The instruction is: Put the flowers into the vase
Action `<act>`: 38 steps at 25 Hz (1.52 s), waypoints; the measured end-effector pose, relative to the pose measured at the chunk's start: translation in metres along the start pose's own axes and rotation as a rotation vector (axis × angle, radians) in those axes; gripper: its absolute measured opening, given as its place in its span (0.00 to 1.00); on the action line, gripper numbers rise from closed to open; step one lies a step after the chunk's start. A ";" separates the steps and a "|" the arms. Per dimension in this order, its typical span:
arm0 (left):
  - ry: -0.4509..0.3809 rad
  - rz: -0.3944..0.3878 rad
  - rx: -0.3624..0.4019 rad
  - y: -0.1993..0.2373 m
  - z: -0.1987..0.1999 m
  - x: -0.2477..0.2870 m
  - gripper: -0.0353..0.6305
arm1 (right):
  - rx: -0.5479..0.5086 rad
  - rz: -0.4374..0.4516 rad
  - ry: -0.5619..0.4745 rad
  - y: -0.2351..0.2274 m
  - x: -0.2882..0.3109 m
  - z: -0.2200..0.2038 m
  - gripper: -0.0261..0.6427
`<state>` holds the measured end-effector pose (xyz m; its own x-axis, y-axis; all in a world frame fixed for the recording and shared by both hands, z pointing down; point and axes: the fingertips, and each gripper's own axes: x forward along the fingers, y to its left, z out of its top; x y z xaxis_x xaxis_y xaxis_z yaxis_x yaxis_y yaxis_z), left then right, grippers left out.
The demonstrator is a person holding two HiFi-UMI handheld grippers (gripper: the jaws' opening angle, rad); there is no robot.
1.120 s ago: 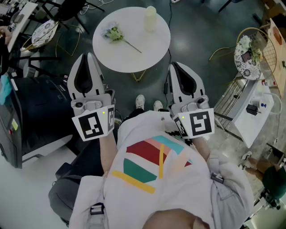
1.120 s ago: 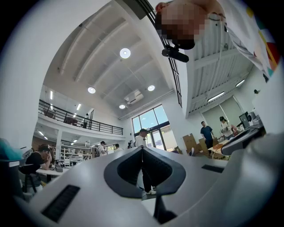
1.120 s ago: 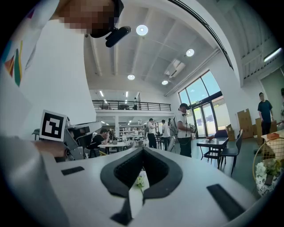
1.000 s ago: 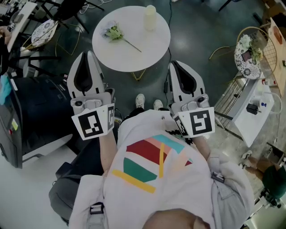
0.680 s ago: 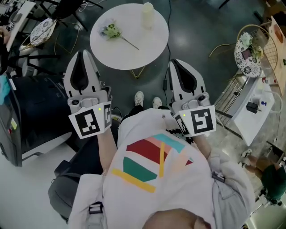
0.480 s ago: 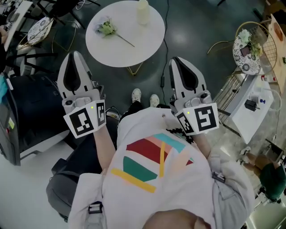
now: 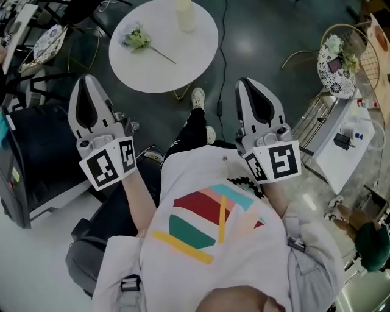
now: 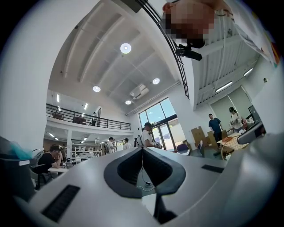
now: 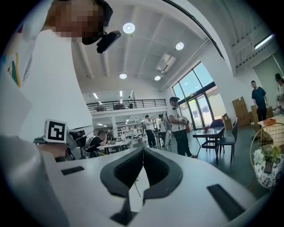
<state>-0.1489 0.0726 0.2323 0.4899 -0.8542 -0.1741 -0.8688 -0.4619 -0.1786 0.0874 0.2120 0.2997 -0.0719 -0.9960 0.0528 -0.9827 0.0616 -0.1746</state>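
1. Fingers [image 7: 82, 113] of the left gripper [image 7: 86, 81], head view: pressed together, holding nothing. The right gripper [image 7: 251, 82] is likewise closed and empty. We log both on the near side of the round table [image 7: 161, 76], well apart from it.
2. Same view, task items: flower [image 7: 139, 41] lying flat on the table's left part, stem pointing toward the table's middle. The vase [image 7: 186, 12] stands upright at the table's far edge, apart from the flower, which is not yet in it.
3. Same view, hazards: one shoe [image 7: 198, 97] just beside the table's gold leg [image 7: 181, 94], and a cable [image 7: 223, 55] on the floor by the table's right side. We judge that a careless step closer could knock the leg and tip the vase.
4. Left gripper view: jaws meet along one line, nothing between. We judge that reaching the table closed would shove the flower rather than take it.
5. Right gripper view: jaws closed, empty. We judge that the thin stem, flat on the table, may slip from a grip or be crushed. A slanted entry could topple the slim vase off the table's far edge.
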 end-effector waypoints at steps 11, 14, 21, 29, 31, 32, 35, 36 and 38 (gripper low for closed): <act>0.032 -0.032 -0.048 -0.001 -0.057 0.129 0.06 | -0.104 -0.033 0.073 -0.049 0.100 0.011 0.06; 0.051 -0.017 -0.075 0.011 -0.075 0.162 0.06 | -0.095 -0.024 0.110 -0.062 0.140 0.012 0.06; 0.133 0.010 -0.054 0.036 -0.122 0.213 0.06 | -0.117 0.008 0.169 -0.078 0.213 0.009 0.06; 0.145 0.084 -0.041 0.036 -0.111 0.231 0.06 | -0.093 0.179 0.125 -0.073 0.251 0.015 0.06; 0.123 0.128 -0.021 0.039 -0.092 0.229 0.06 | -0.036 0.264 0.102 -0.064 0.259 0.024 0.06; 0.116 0.150 -0.011 0.041 -0.084 0.226 0.06 | 0.004 0.321 0.090 -0.057 0.262 0.030 0.06; 0.105 0.214 0.031 0.044 -0.067 0.217 0.06 | 0.080 0.483 0.059 -0.033 0.280 0.049 0.06; 0.110 0.237 0.044 0.046 -0.064 0.212 0.06 | 0.082 0.511 0.044 -0.026 0.288 0.055 0.06; 0.124 0.293 0.062 0.054 -0.058 0.197 0.06 | 0.075 0.532 0.003 -0.012 0.304 0.067 0.07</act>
<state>-0.1036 -0.1342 0.2448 0.2042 -0.9729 -0.1085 -0.9636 -0.1803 -0.1974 0.0890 -0.0955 0.2519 -0.5574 -0.8281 -0.0595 -0.7955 0.5532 -0.2473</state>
